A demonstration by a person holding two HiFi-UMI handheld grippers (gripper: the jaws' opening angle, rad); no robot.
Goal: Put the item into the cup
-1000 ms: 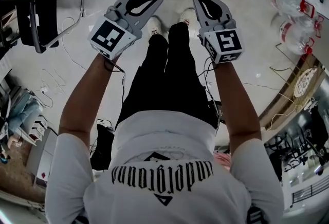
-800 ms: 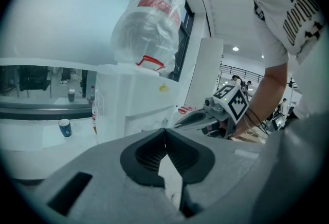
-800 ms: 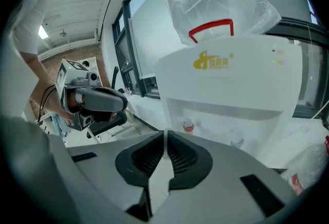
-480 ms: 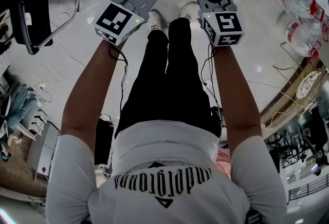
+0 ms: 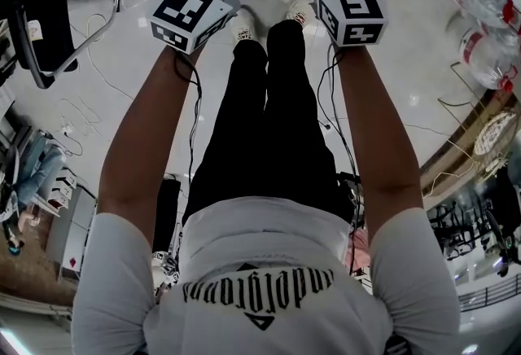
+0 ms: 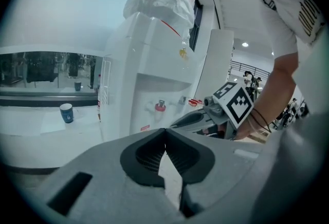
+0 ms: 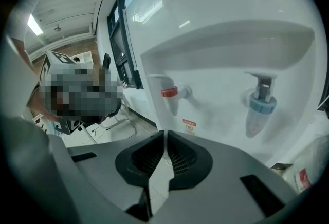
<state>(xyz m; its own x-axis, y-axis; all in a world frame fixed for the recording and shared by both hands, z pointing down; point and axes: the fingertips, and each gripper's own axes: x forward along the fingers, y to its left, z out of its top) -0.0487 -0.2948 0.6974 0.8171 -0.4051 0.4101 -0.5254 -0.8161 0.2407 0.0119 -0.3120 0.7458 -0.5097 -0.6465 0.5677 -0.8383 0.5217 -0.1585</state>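
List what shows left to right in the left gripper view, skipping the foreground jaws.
In order: small blue cup → tall white water dispenser → its red tap → right hand-held gripper → person's bare forearm.

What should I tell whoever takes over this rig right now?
Left gripper: shut, empty, held out in front.
Right gripper: shut, empty, pointed at the taps of the white water dispenser.
The small blue paper cup stands on the white counter left of the dispenser, well away from both grippers.
The item to go into the cup is not in view.
Done: nothing that shows.
Left: find and grasp the item, then put it into the cup.
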